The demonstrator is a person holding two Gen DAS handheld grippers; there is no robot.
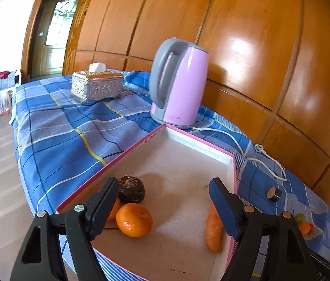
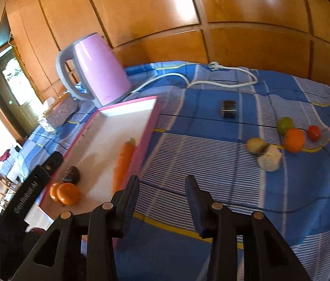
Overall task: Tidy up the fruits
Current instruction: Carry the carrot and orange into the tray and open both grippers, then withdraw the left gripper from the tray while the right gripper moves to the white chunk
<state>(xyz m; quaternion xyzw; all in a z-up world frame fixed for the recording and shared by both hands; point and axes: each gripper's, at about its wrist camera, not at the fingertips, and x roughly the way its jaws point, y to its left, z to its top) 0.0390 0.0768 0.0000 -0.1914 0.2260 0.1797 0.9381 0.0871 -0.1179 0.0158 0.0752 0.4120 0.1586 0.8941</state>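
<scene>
A pink-rimmed white tray point(image 1: 221, 155) point(image 2: 130, 104) lies on the blue plaid cloth. In it are an orange point(image 1: 134, 220) point(image 2: 68, 193) with a second orange behind it, a dark brown fruit point(image 1: 131, 188) point(image 2: 71, 174) and a carrot point(image 1: 213, 228) point(image 2: 123, 161). My left gripper point(image 1: 163, 187) is open and empty above the tray. My right gripper point(image 2: 162, 183) is open and empty over the cloth just right of the tray. Loose on the cloth to the right lie a green fruit point(image 2: 284, 125), an orange point(image 2: 294, 140), a small red fruit point(image 2: 314, 132), a tan fruit point(image 2: 255, 145) and a pale lump point(image 2: 270, 158).
A pink electric kettle point(image 1: 179, 82) point(image 2: 97, 75) stands behind the tray, its white cord point(image 2: 221, 75) trailing over the cloth. A silver tissue box point(image 1: 97, 85) sits far left. A small dark cylinder point(image 2: 229, 108) point(image 1: 273, 193) lies on the cloth. Wooden panelling backs the table.
</scene>
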